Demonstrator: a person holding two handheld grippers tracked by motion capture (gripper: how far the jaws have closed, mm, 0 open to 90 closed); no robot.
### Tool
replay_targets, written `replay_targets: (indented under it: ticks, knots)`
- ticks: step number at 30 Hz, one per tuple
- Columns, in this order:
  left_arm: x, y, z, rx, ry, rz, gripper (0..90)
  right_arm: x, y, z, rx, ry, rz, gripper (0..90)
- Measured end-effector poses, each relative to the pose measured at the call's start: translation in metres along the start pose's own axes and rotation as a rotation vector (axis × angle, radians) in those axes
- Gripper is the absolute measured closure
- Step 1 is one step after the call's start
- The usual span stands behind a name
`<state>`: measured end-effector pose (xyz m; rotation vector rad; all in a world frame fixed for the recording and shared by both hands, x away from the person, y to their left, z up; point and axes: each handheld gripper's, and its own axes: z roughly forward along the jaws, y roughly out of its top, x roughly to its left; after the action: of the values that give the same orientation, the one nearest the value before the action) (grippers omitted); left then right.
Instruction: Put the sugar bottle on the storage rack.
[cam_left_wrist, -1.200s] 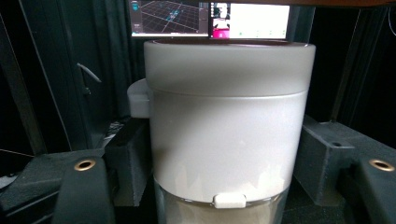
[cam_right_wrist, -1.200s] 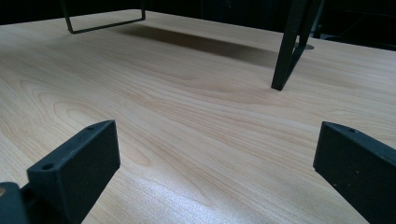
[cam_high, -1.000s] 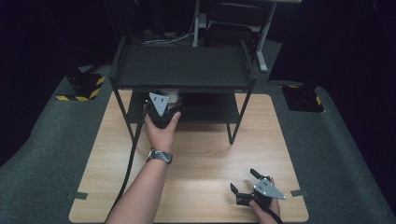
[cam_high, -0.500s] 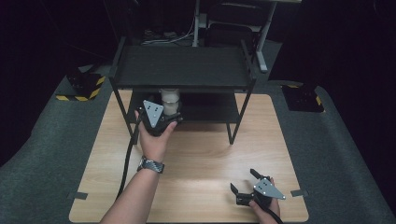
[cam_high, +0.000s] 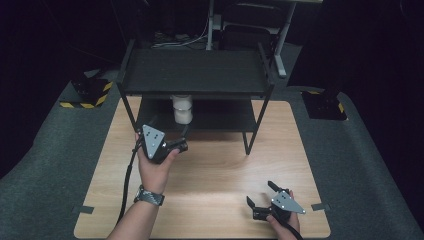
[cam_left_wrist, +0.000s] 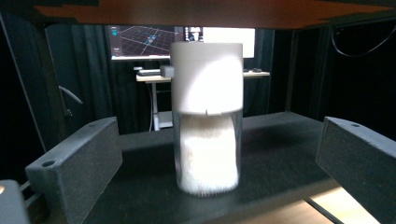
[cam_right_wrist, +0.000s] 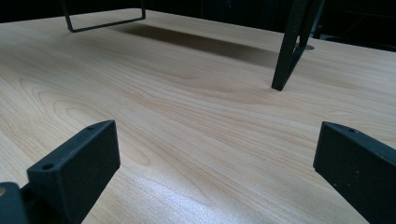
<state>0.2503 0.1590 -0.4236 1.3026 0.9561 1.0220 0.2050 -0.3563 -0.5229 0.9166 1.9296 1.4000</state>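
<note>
Left gripper (cam_high: 172, 135), held in a hand (cam_high: 156, 167) at centre left of the high view: jaws spread wide and released, having just been opening, clear of the container on both sides. In the left gripper view, two black jaws low at left and right edges, with the container between and beyond them, untouched.

White-capped clear cylindrical container filled with pale granular material (cam_left_wrist: 207, 119): upright at the centre of the left gripper view, standing on the lower board of the black two-tier metal shelf rack (cam_high: 195, 75). In the high view, seen at upper centre (cam_high: 182, 109), just under the front edge of the top tier, near the left gripper's tip but apart from it.

Right gripper (cam_high: 262, 199), at lower right of the high view: jaws parted and empty, low over the light wooden tabletop (cam_high: 220, 165). In the right gripper view, bare wood grain (cam_right_wrist: 187, 116) between the two black jaws, one black rack leg (cam_right_wrist: 289, 51) at upper right.

Grey carpeted floor (cam_high: 45, 170) around the tabletop; yellow-and-black striped blocks at left and right margins.
</note>
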Motion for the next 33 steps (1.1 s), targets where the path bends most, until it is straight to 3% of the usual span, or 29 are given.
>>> replay_targets:
  ticks: [7,12,28,33]
  knots:
    - [0.01,-0.021,-0.03,-0.013,-0.012,-0.016,0.5,0.0,0.0,0.0,0.0,-0.002,-0.004,0.0]
    - [0.016,-0.04,-0.055,-0.002,-0.009,-0.005,0.6,0.001,0.0,0.0,0.001,-0.003,-0.005,0.0]
    - [0.031,-0.091,-0.099,0.047,-0.062,-0.006,0.5,0.001,0.0,0.0,0.0,-0.003,-0.007,0.0]
    - [0.034,-0.101,-0.108,0.081,-0.051,-0.019,0.6,0.001,0.0,0.0,0.0,-0.004,-0.007,0.0]
